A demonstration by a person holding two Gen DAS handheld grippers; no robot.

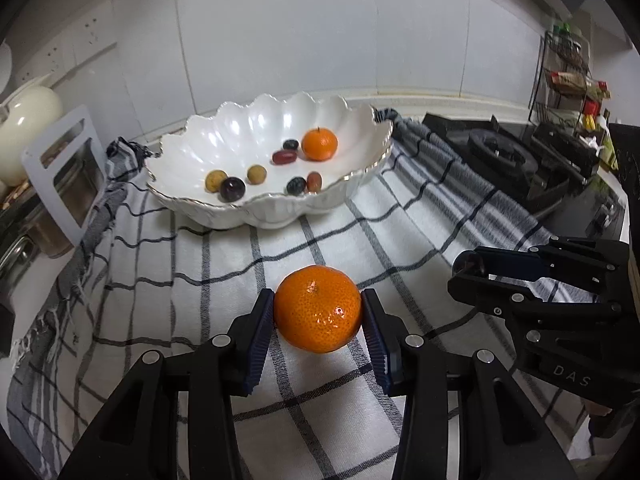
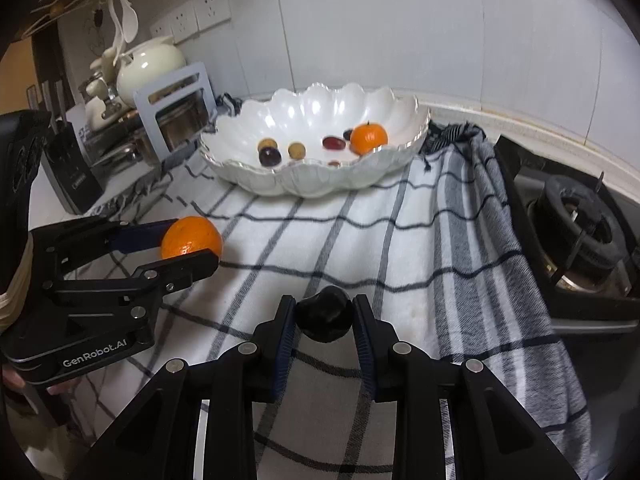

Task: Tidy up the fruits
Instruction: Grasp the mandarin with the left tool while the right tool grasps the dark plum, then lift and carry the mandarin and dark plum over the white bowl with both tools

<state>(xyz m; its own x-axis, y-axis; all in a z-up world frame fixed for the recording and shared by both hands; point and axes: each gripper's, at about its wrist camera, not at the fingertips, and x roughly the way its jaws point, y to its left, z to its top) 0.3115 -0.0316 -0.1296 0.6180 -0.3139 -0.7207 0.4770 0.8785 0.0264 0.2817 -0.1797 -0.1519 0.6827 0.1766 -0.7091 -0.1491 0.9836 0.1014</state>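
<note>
Both loaded rn: left gripper point(image 1: 318, 316) clenched on mandarin point(image 1: 317, 308), right gripper point(image 2: 323, 322) clamped on dark fruit point(image 2: 324, 319), both just above cloth point(image 1: 328, 240). Carry to bowl point(image 1: 224, 216), clear rim, release low, no squeezing harder. Both angled down-fwd, side by side, pointed at bowl.

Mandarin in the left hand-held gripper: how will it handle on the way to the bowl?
The mandarin looks round and glossy, so it would probably roll if set on the checked cloth. The left hand-held gripper pinches it at its widest part, likely a steady hold. Its peel looks soft; a hard squeeze may bruise it. The scalloped bowl should contain it.
</note>
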